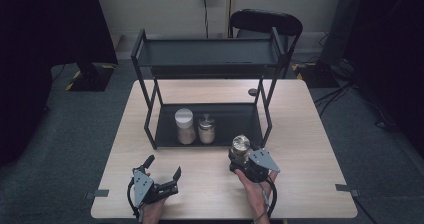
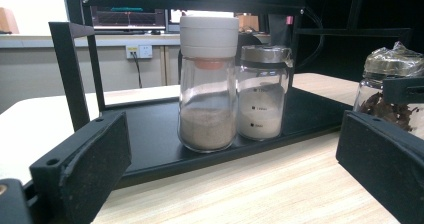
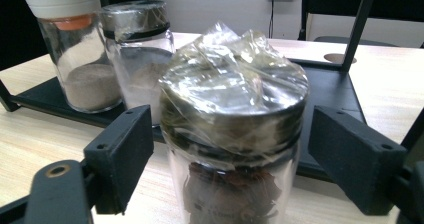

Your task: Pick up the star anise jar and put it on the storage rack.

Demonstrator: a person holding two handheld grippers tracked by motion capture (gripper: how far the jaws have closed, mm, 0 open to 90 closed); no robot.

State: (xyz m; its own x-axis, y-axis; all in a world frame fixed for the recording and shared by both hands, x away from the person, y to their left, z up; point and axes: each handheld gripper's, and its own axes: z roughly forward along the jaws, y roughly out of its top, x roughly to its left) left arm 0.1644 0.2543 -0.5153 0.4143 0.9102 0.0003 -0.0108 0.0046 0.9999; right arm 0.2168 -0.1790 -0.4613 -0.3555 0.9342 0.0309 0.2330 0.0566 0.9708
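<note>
Between the spread jaws of the right tool [image 3: 230, 159] stands the jar [image 3: 232, 134] on the bench [image 3: 30, 139], not yet pinched. Close squarely on the glass below the wrapped lid, then lift upright. Left tool [image 1: 162, 176] rests spread, idle.

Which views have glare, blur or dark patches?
High view: dark surroundings, table evenly lit, soft overall. Left gripper view: window at top left blown out, the two jars on the rack sharp, jaws soft. Right gripper view: plastic wrap on the near jar glints, jar and jaws slightly out of focus.
</note>
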